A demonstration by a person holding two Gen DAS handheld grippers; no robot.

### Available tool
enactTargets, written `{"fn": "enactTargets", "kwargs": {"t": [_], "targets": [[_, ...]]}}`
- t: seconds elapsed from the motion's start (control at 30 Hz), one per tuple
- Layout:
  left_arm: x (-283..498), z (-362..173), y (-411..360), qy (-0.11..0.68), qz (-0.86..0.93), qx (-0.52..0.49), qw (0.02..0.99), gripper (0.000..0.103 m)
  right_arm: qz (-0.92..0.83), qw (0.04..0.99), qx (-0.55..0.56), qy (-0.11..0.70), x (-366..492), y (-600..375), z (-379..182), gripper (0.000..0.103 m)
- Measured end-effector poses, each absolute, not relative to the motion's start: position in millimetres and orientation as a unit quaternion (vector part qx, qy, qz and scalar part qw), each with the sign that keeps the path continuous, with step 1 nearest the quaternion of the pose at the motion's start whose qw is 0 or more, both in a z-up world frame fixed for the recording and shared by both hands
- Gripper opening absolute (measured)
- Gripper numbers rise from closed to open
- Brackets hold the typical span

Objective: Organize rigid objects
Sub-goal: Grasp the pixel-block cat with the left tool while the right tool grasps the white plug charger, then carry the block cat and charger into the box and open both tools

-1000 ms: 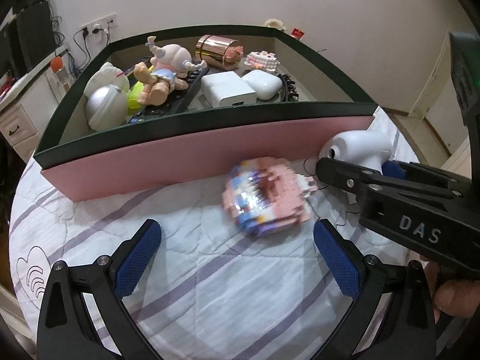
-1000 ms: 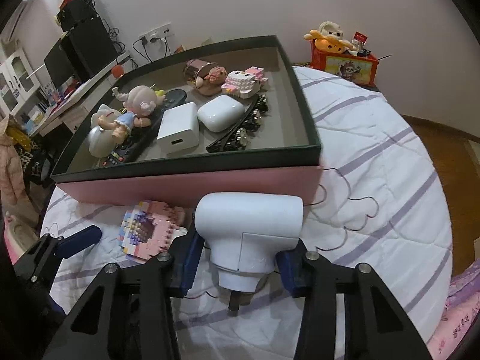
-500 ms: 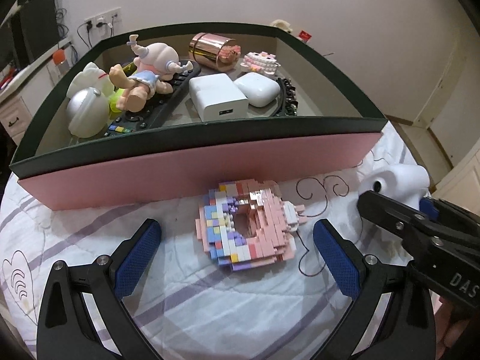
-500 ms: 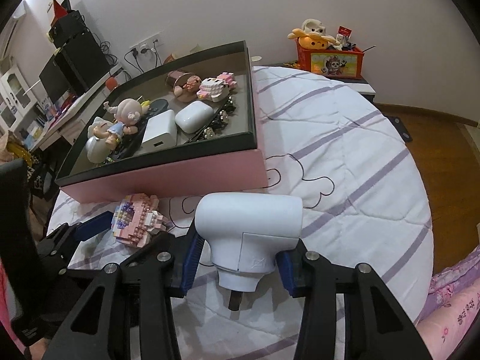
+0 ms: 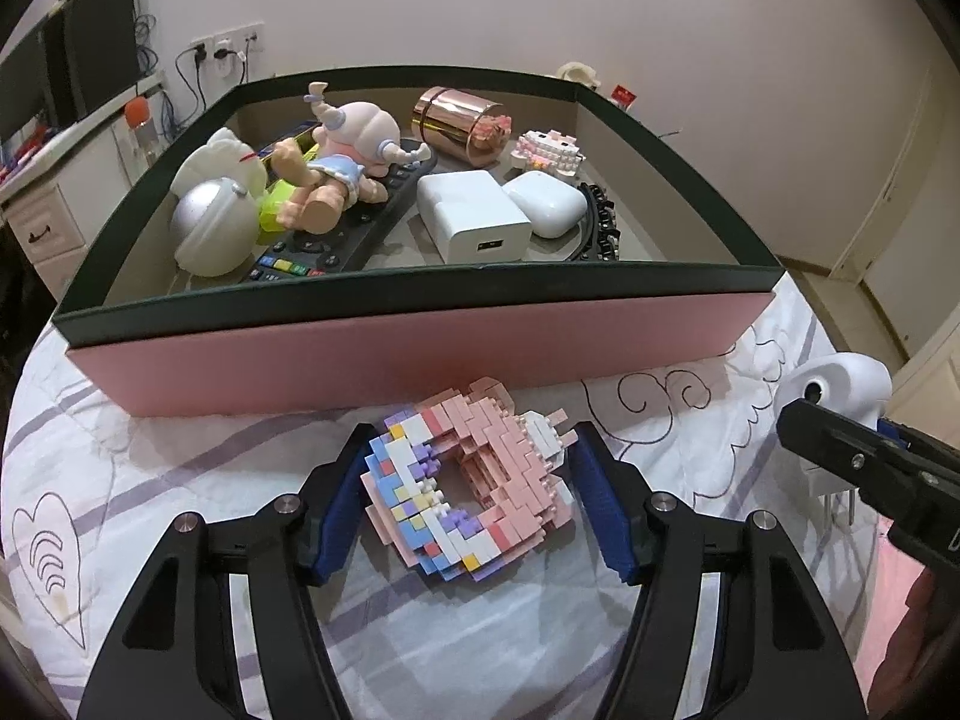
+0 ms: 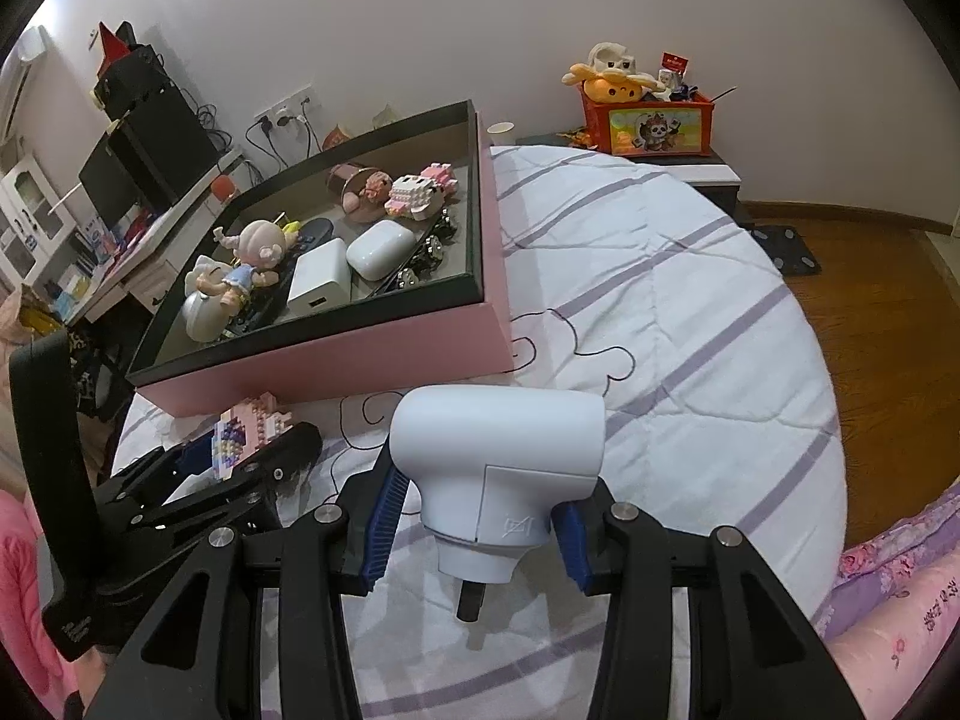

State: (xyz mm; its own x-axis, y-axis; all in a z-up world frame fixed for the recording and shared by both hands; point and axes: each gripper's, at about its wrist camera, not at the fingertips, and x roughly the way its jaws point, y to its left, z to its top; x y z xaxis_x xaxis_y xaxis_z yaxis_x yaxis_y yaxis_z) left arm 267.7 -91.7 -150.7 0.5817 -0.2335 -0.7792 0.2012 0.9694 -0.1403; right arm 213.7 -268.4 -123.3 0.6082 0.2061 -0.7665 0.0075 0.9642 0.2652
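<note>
The brick model (image 5: pixel 468 483) is mostly pink, with white, blue, purple and yellow bricks along one side. It lies on a white quilt (image 5: pixel 180 480) striped in pale purple with dark outline doodles of hearts and clouds, beside a box (image 5: pixel 420 348) pink outside and dark green at the rim. The plug adapter (image 6: pixel 498 450) is plain white, and the claw pads (image 5: pixel 603 510) are blue on black frames.

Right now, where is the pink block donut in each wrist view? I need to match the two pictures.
Left wrist: the pink block donut lies centre frame on the quilt, between the closing pads of the left gripper.
Right wrist: the donut sits at lower left, partly hidden behind the left gripper.
Shared landmark: the pink box, its front wall just behind the donut.
</note>
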Motion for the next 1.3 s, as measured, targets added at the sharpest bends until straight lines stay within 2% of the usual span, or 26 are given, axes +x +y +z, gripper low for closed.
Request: {"fn": "enactTargets", "kwargs": {"t": [0.33, 0.63, 0.9, 1.1, 1.3], "targets": [[245.9, -130.9, -63.0, 0.434, -0.127, -0.032, 0.891, 0.065, 0.061, 0.892, 0.114, 0.433, 204.9, -261.8, -110.9, 0.045], [234.8, -72.9, -15.2, 0.404, -0.124, -0.039, 0.905, 0.065, 0.093, 0.901, 0.090, 0.414, 211.8, -233.2, -81.7, 0.045], [273.7, -25.4, 2.4, 0.376, -0.136, -0.028, 0.916, 0.065, 0.110, 0.917, 0.055, 0.379, 245.3, -212.3, -34.2, 0.045], [316.8, -28.3, -10.0, 0.389, -0.153, -0.028, 0.908, 0.065, 0.117, 0.915, 0.045, 0.383, 287.1, -204.8, -20.8, 0.045], [340.2, -61.2, -30.1, 0.429, -0.173, -0.033, 0.886, 0.065, 0.117, 0.898, 0.031, 0.422, 314.9, -196.5, -47.3, 0.045]]}}
